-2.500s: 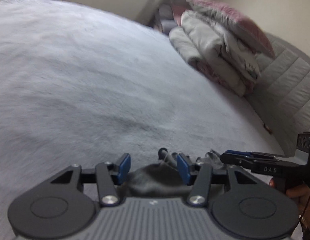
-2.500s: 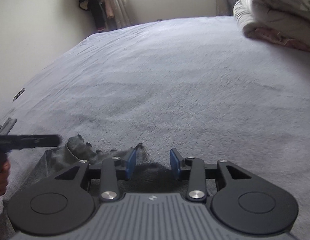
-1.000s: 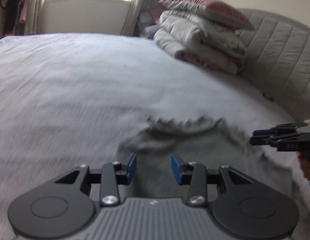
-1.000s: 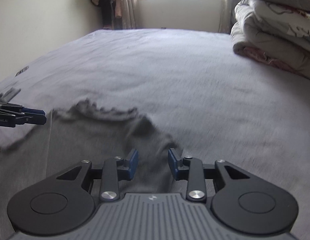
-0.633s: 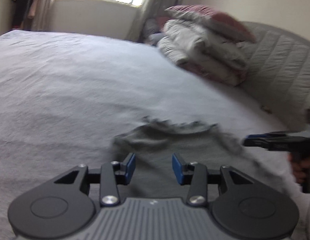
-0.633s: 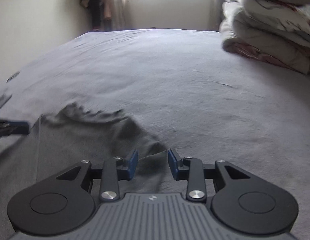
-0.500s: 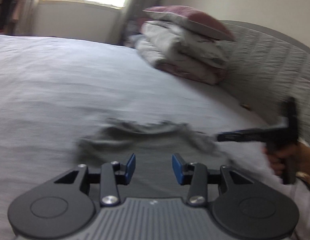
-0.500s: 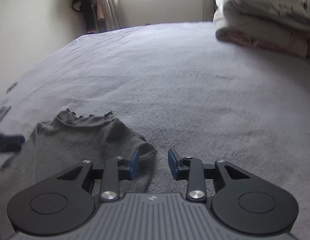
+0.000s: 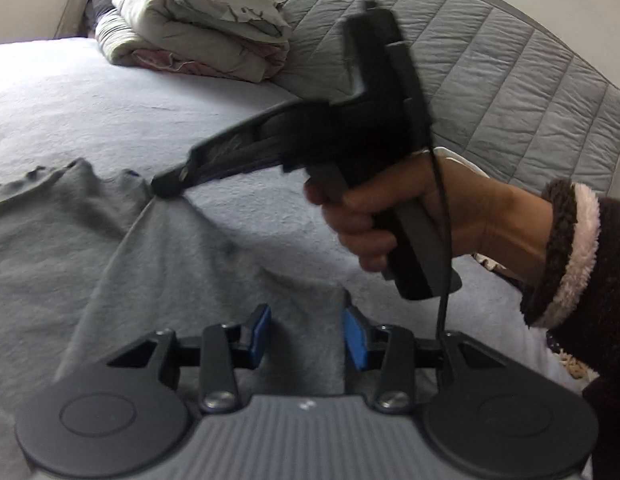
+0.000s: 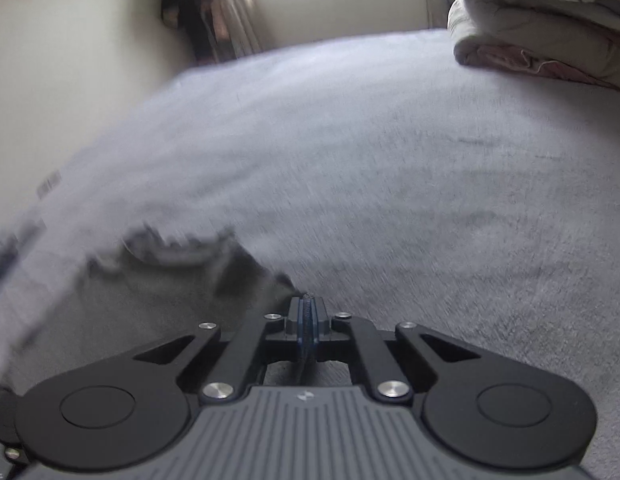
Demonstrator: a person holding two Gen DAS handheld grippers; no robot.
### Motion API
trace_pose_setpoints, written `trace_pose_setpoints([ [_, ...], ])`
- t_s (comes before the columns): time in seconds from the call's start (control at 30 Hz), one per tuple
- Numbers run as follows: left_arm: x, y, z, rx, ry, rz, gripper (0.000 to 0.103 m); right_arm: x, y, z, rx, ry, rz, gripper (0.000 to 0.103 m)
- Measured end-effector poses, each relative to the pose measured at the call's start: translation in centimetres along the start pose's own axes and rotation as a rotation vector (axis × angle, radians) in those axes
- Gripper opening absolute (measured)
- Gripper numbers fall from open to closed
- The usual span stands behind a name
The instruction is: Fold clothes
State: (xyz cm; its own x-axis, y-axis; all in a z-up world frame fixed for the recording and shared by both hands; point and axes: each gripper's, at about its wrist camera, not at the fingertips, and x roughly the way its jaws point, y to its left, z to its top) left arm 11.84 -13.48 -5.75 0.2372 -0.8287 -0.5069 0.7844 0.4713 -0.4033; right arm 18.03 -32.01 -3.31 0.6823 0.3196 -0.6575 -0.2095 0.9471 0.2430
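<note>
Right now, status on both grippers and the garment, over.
Left gripper open, over the grey top. Right gripper shut, pinching the top's edge, fabric tented off the bed. Folded duvets well clear by the headboard.

Right gripper (image 10: 307, 318) fingers pressed together on blurred grey garment (image 10: 150, 292), atop grey bed (image 10: 389, 160).

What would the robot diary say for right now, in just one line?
step: folding grey top | right gripper: shut on grey top's edge | left gripper: open above it | surface: bed
</note>
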Motion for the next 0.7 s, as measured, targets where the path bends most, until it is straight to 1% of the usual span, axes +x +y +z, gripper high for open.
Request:
trace_pose_setpoints([
  [0.07,-0.2,0.4,0.3,-0.029,-0.005,-0.02,0.043,-0.4,-0.2,-0.1,0.018,-0.004,-0.004,0.011],
  [0.1,-0.5,0.7,0.5,-0.043,-0.011,-0.025,0.043,-0.8,-0.4,-0.1,0.035,-0.001,-0.005,0.018],
  [0.13,-0.8,1.2,0.7,-0.057,-0.024,-0.022,0.043,-1.4,-0.6,-0.1,0.042,0.001,-0.012,0.023],
  [0.17,-1.2,1.6,0.9,-0.071,-0.037,-0.018,0.043,-2.2,-0.9,-0.3,0.044,0.001,-0.017,0.024],
  [0.27,-1.7,3.0,1.6,-0.122,-0.073,-0.007,0.043,-5.1,-1.7,-1.3,0.052,0.005,-0.005,0.024],
  [0.4,-1.4,4.9,2.7,-0.207,-0.115,0.005,0.042,-8.8,-2.0,-3.9,0.078,0.016,0.059,0.024],
  [0.5,-0.6,6.1,3.4,-0.251,-0.128,0.018,0.041,-10.1,-1.3,-5.9,0.093,0.037,0.116,0.024],
  [0.6,0.8,6.9,3.4,-0.284,-0.125,0.058,0.041,-10.3,-0.4,-7.5,0.097,0.059,0.151,0.024],
  [0.67,1.4,7.7,3.2,-0.301,-0.127,0.081,0.039,-10.1,0.1,-8.3,0.072,0.069,0.12,0.009],
  [0.7,1.5,8.0,3.2,-0.307,-0.129,0.089,0.036,-10.2,0.1,-8.6,0.069,0.068,0.111,0.009],
])
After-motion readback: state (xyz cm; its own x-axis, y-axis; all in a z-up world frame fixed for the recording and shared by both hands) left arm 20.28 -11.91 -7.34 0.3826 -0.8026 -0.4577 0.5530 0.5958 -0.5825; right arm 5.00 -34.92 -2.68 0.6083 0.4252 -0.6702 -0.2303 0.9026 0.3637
